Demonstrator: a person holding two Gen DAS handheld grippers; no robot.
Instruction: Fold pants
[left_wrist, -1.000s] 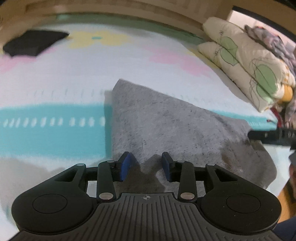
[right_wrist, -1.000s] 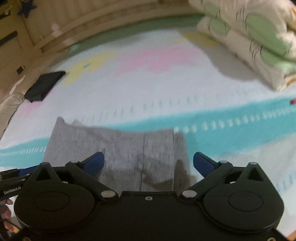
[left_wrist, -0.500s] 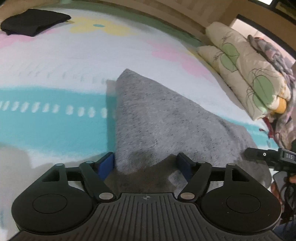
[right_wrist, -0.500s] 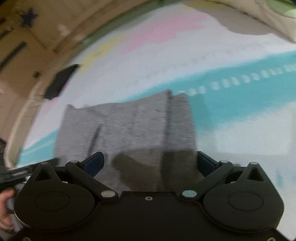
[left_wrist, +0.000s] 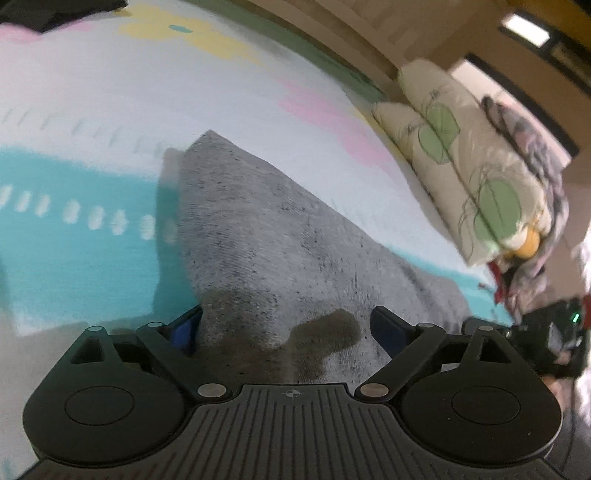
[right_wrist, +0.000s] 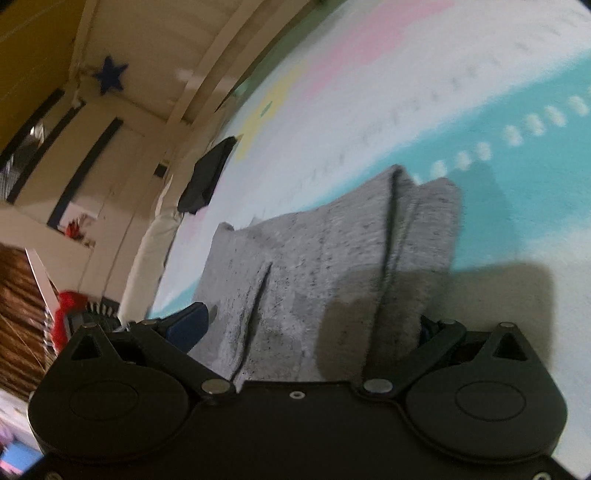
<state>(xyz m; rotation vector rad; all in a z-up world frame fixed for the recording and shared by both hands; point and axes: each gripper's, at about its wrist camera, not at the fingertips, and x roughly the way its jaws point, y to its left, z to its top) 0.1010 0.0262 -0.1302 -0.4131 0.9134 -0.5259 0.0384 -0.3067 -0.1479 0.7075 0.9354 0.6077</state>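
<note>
left gripper (left_wrist: 286, 328) opening over gray pants (left_wrist: 280, 236); right gripper (right_wrist: 312, 325) released; star (right_wrist: 109, 77) only right view.

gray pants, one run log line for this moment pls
gray pants: flat on bed sheet | left gripper: jaws opening, astride near edge | right gripper: open, astride edge

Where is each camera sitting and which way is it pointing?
Left wrist: on the left gripper, angled down over the folded grey knit pants toward stacked leaf-print pillows; its jaws are opening astride the cloth.
Right wrist: on the right gripper, tilted, over the same pants; jaws wide.
Shared: the pants, the pastel bed sheet and a black garment.
</note>
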